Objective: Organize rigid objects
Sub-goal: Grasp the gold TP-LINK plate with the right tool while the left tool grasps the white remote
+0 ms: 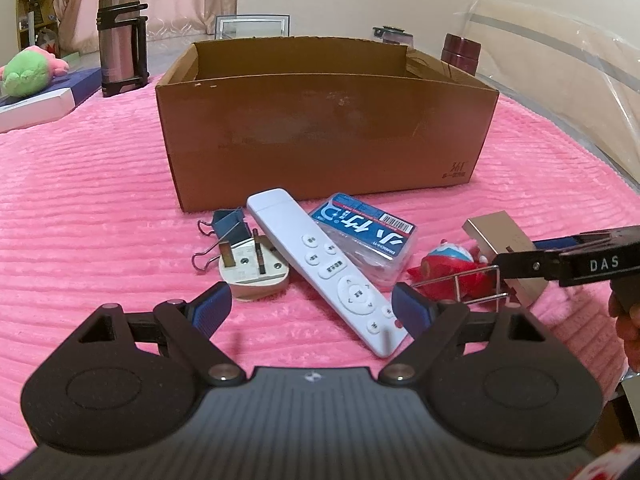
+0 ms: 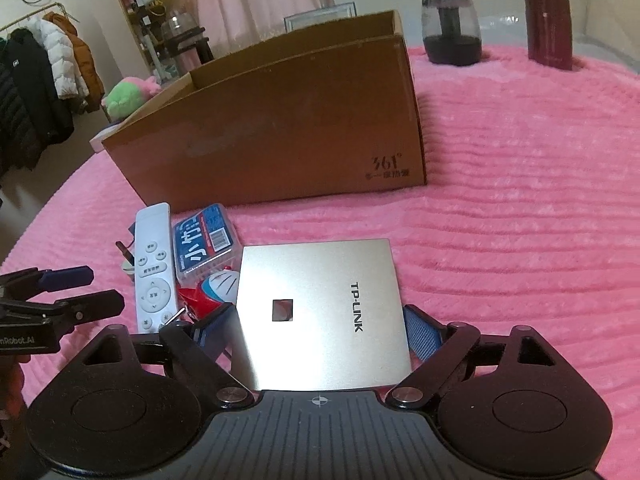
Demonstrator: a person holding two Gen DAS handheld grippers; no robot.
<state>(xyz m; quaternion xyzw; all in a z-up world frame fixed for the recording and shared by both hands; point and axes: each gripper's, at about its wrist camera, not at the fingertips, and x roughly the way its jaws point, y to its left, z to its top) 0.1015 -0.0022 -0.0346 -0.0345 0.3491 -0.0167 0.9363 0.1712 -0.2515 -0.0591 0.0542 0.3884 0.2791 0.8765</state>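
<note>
An open cardboard box [image 1: 324, 128] stands on the pink blanket; it also shows in the right wrist view [image 2: 276, 128]. In front of it lie a white remote [image 1: 324, 272], a white plug [image 1: 254, 276], a blue binder clip [image 1: 224, 232], a clear box with a blue label [image 1: 366, 236] and a red toy figure [image 1: 448, 268]. My left gripper [image 1: 312, 308] is open, low over the remote's near end. My right gripper [image 2: 316, 332] is shut on a silver TP-LINK panel [image 2: 320, 308], which also shows in the left wrist view [image 1: 502, 240].
A steel thermos [image 1: 120, 40], a green plush [image 1: 26, 72] and a white-blue box stand at the back left. A dark jar [image 2: 452, 30] and a maroon box [image 2: 550, 28] stand behind the cardboard box. Clear plastic sheeting [image 1: 560, 60] rises on the right.
</note>
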